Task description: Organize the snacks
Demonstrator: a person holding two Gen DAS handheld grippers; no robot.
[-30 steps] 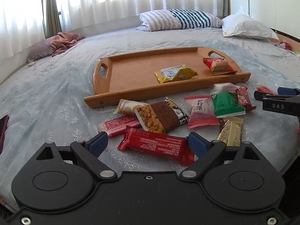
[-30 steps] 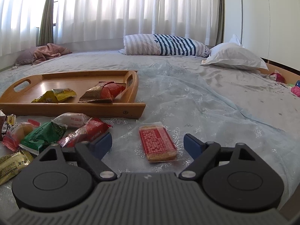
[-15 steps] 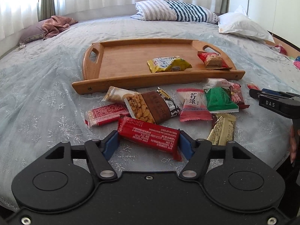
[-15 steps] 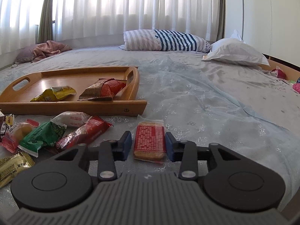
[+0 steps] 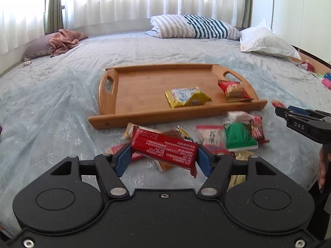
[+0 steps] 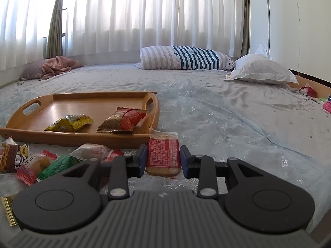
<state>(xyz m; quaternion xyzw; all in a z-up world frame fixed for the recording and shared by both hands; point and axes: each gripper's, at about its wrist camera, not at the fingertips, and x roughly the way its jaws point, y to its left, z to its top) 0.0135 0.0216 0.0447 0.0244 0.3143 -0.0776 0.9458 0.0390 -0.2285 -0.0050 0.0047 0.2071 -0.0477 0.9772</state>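
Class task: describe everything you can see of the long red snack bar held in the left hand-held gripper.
The long red snack bar is a glossy red wrapper printed with small white text. It lies crosswise between the blue pads of the left hand-held gripper, which is shut on it, tilted down to the right. Its crimped right end hangs past the pad. It looks lifted clear of the bedspread, in front of the wooden tray.

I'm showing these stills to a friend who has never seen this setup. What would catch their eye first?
Probably the long red snack bar clamped in the left hand-held gripper, lifted above the loose pile of snacks on the bed. Next, the right hand-held gripper gripping a flat red cracker pack near the wooden tray. The tray already holds a yellow packet and a red packet.
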